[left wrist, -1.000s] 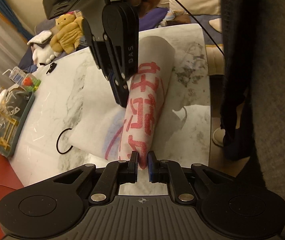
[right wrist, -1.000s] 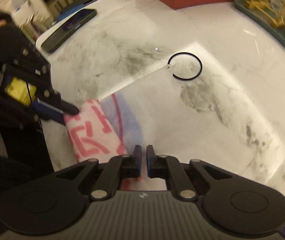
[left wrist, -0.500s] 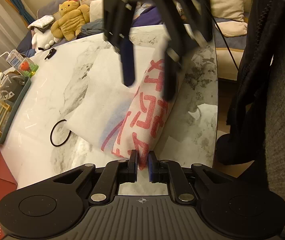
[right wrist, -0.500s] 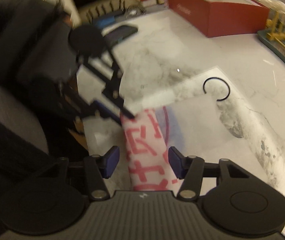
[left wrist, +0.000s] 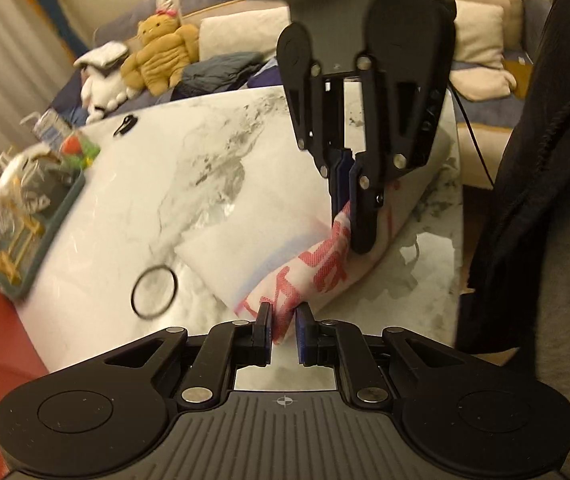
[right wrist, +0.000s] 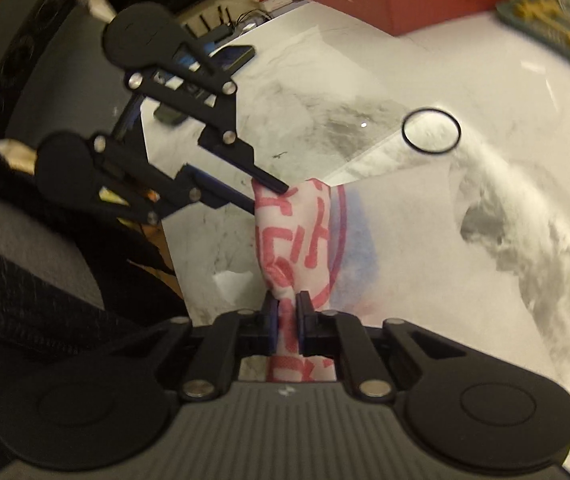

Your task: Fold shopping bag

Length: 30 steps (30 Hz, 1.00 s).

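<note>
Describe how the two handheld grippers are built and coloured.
Both the left gripper and the right gripper are matte black, with ribbed bodies, round side discs, silver rivets on scissor-like linkages and blue pads on the fingers.

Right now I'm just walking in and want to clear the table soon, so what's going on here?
A person is folding a white shopping bag with red print on the marble table, using a hand-held claw in each hand. The left claw is shut on one end of the rolled-up part, and the right claw is shut on the other end. The rest of the bag lies flat on the table. A black ring lies beside it, apart from the bag.
</note>
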Each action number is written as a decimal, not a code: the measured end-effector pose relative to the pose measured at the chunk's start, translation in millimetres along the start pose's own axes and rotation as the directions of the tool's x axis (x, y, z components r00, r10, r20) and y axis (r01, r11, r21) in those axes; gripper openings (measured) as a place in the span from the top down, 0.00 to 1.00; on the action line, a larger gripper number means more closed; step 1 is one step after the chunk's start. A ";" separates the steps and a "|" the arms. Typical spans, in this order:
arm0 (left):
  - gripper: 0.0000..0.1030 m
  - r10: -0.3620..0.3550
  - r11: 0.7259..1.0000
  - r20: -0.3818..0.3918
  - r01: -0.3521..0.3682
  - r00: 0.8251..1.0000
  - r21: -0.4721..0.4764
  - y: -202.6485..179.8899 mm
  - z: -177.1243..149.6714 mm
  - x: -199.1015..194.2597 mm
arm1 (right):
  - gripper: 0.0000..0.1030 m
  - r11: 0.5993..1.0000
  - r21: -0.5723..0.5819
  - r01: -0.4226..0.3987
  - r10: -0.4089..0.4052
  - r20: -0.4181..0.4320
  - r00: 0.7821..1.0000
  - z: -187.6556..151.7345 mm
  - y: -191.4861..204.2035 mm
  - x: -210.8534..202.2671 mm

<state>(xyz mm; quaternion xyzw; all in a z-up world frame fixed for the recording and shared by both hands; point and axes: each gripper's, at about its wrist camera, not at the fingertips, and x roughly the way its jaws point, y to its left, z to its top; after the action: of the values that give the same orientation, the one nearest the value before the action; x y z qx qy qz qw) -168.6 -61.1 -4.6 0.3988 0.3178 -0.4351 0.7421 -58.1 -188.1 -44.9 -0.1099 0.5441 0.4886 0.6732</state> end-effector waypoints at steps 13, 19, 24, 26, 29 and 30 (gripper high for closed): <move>0.90 -0.011 1.000 0.039 0.010 0.999 0.011 17.6 30.1 22.1 | 0.92 0.978 0.195 -0.072 0.062 0.060 0.996 -9.5 -56.2 -6.1; 0.90 0.017 0.997 -0.037 -0.020 0.999 -0.077 21.2 37.0 62.1 | 0.86 0.973 0.232 -0.012 -0.007 0.080 0.997 -16.6 -60.3 -6.9; 0.90 0.003 0.991 -0.023 -0.007 1.000 -0.134 26.0 33.6 67.8 | 0.76 0.944 0.037 0.328 -0.330 0.093 0.939 -13.5 -13.7 -26.5; 0.90 -0.002 0.988 -0.018 -0.001 1.000 -0.156 28.0 32.2 70.2 | 0.91 0.893 -0.034 0.448 -0.439 0.151 0.886 -15.6 11.6 -37.2; 0.91 0.010 0.985 -0.021 -0.014 1.000 -0.169 26.2 31.5 71.3 | 0.98 0.878 -0.080 0.471 -0.448 0.209 0.869 -20.1 41.7 -37.3; 0.91 0.021 0.985 -0.026 -0.025 0.999 -0.173 24.5 31.6 71.1 | 0.98 0.871 -0.087 0.484 -0.463 0.184 0.867 -21.6 45.0 -26.7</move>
<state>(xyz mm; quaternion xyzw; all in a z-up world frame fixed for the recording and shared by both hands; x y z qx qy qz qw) -112.8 -109.0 -39.9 0.3414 0.3587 -0.3924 0.7751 -104.8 -194.7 -13.5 -0.2449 0.4128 0.3497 0.8046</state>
